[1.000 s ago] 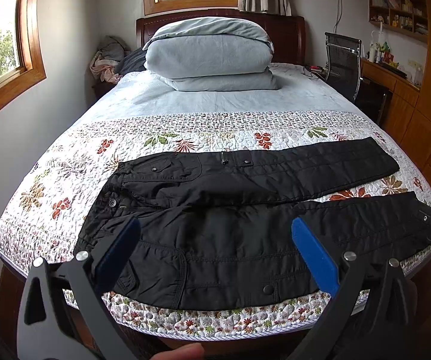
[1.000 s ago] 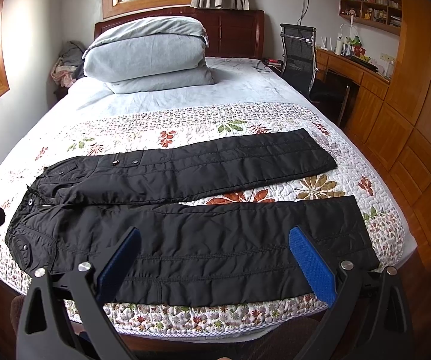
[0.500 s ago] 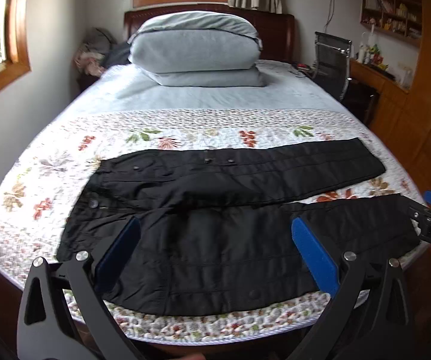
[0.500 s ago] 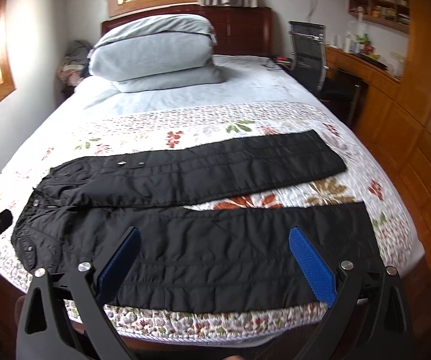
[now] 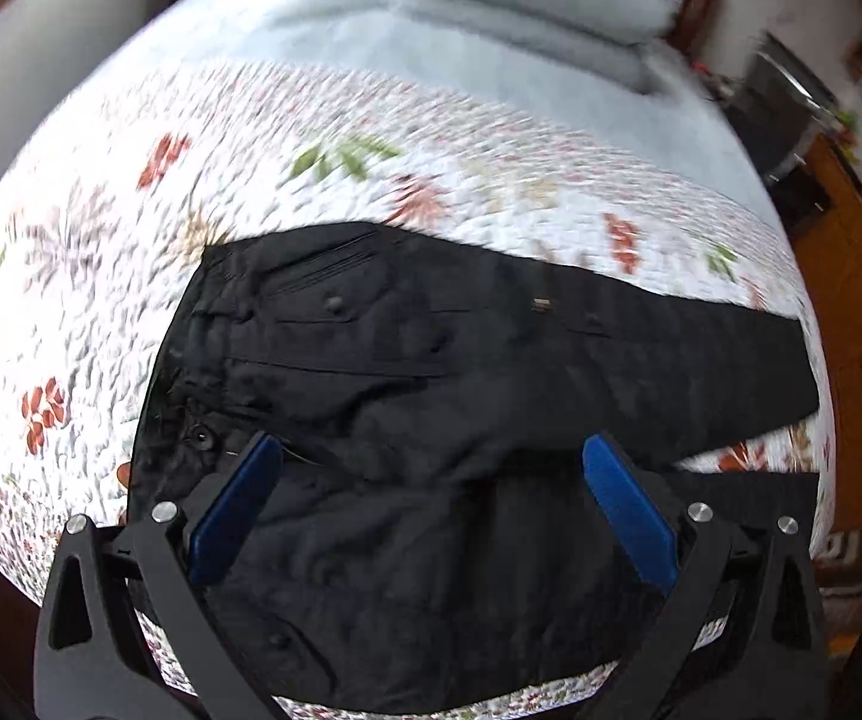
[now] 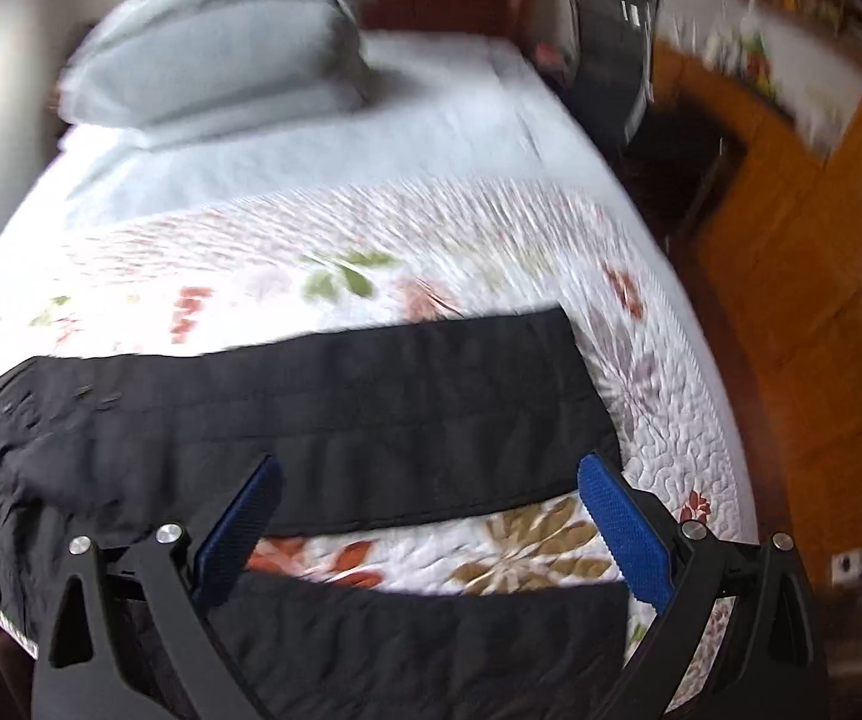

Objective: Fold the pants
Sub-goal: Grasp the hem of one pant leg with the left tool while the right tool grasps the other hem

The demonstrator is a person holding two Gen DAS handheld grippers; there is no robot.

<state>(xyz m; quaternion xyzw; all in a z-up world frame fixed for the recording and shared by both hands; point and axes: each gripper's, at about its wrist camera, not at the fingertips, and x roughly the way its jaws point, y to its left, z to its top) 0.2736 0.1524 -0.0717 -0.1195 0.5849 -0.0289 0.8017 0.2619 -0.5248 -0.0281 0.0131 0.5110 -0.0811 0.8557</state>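
The black pants (image 5: pixel 431 396) lie flat on the flowery quilt (image 5: pixel 371 138) in the lower middle of both views, just past the left tongs (image 5: pixel 428 510) and right tongs (image 6: pixel 428 516), both wide open, holding nothing.

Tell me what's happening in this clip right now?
A person holding two grippers is about to fold black pants spread flat on a floral quilt. The left gripper hovers open over the waist end, the right gripper open over the legs. Neither grips any fabric yet; the legs lie apart.
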